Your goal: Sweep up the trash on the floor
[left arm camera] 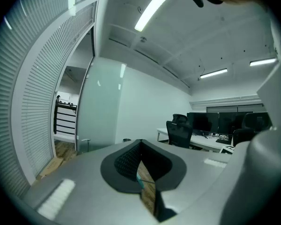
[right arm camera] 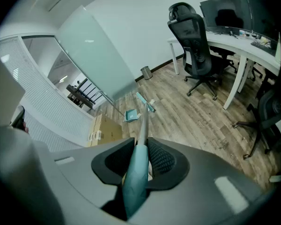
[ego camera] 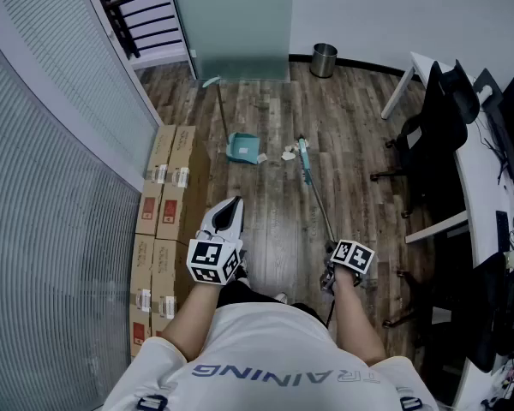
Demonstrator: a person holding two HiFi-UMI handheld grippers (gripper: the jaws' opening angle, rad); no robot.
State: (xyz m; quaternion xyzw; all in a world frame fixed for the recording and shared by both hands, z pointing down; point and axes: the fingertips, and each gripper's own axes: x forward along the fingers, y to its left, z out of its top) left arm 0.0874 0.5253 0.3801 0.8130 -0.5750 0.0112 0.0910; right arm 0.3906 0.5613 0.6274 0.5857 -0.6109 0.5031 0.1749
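Observation:
A teal broom lies slanted over the wood floor, its head [ego camera: 305, 157] beside white scraps of trash [ego camera: 289, 154]. My right gripper [ego camera: 343, 255] is shut on the broom's handle [right arm camera: 135, 182], which runs down to the head [right arm camera: 145, 103]. A teal dustpan [ego camera: 242, 148] stands on the floor left of the trash, and its long handle [ego camera: 216, 101] leans toward the glass door. In the right gripper view the dustpan [right arm camera: 131, 115] sits left of the broom head. My left gripper [ego camera: 231, 205] is held level over the floor. Its jaws [left arm camera: 140, 165] are shut with nothing between them.
Stacked cardboard boxes [ego camera: 167, 204] line the left wall. A metal waste bin [ego camera: 324, 60] stands at the far wall. Black office chairs [ego camera: 433, 131] and a white desk [ego camera: 488, 187] fill the right side. A frosted glass door [ego camera: 231, 24] is ahead.

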